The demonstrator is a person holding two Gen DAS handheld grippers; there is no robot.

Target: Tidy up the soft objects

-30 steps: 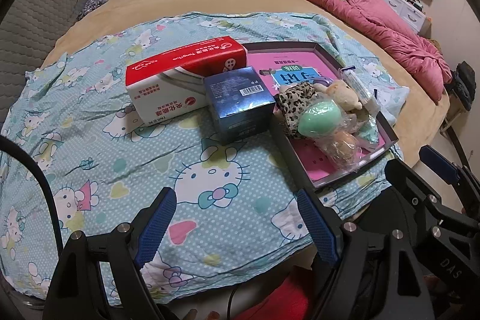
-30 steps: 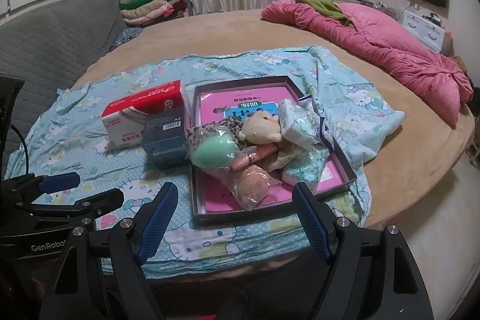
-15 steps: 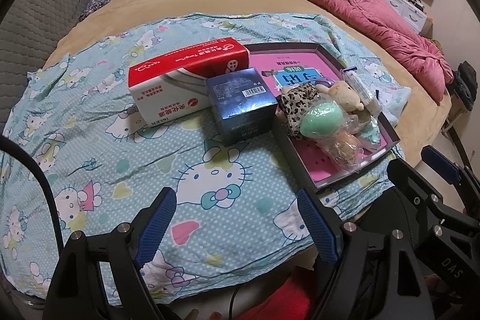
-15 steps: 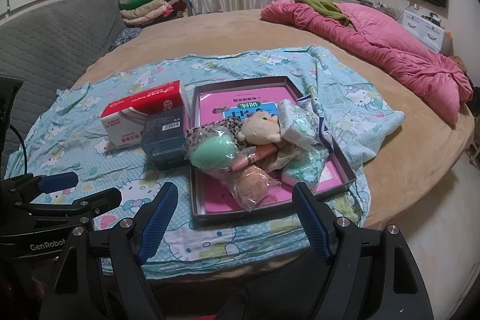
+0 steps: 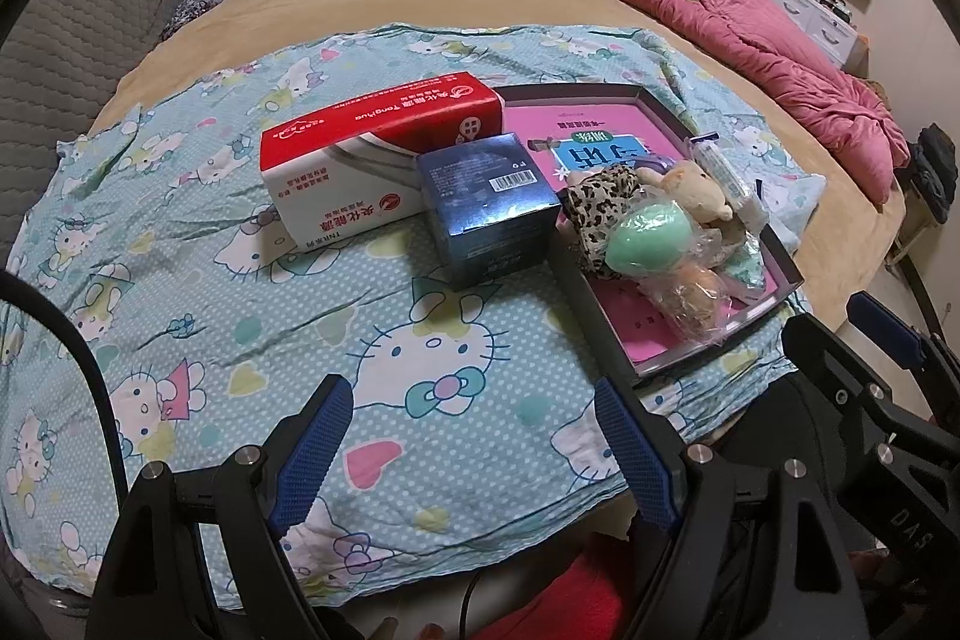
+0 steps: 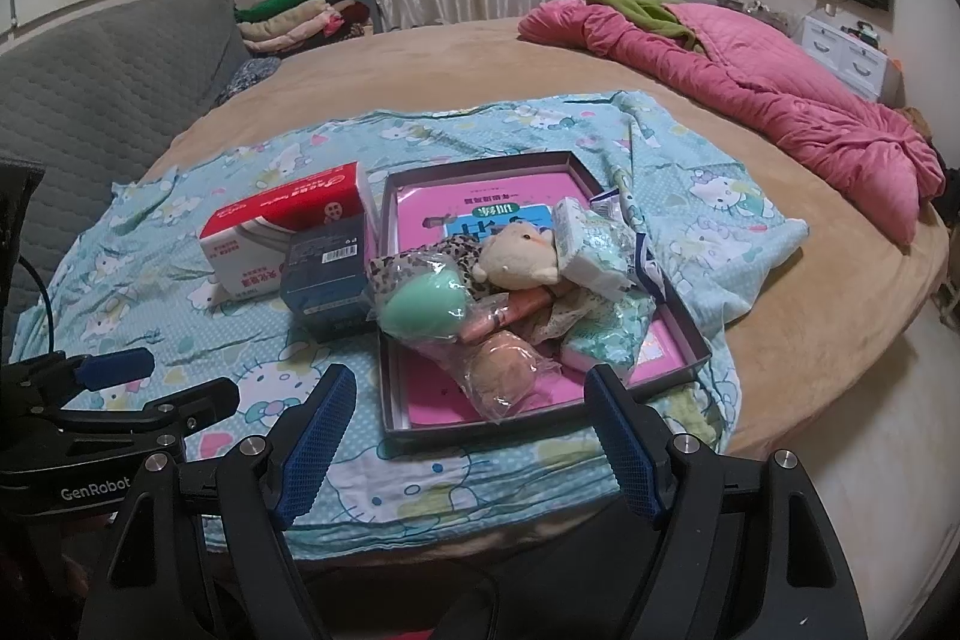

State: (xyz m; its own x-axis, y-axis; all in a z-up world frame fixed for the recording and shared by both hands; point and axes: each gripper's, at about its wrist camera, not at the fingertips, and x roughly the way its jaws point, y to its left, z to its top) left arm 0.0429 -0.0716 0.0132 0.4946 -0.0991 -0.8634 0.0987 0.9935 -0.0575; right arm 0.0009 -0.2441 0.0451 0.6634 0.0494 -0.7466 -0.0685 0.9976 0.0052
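Observation:
A shallow dark tray [image 6: 693,352] with a pink bottom lies on the Hello Kitty sheet [image 5: 198,280]. In it are piled a green sponge egg [image 6: 423,307], a cream plush toy [image 6: 519,253], a leopard-print cloth [image 6: 420,259], a bagged beige puff [image 6: 501,376] and a pale green packet [image 6: 606,340]. The tray [image 5: 600,316] and green egg [image 5: 645,244] also show in the left wrist view. My left gripper [image 5: 474,448] is open and empty over the sheet, left of the tray. My right gripper [image 6: 468,439] is open and empty just before the tray's near edge.
A red and white tissue box [image 5: 372,160] and a dark blue box [image 5: 489,208] stand left of the tray. A pink quilt [image 6: 750,82] lies at the back right of the round tan bed. Folded clothes [image 6: 288,16] are stacked behind. A grey padded headboard [image 6: 90,82] is on the left.
The left wrist view has drifted slightly, so the objects sit a touch right and lower. Both grippers stay open. Nothing on the bed has moved.

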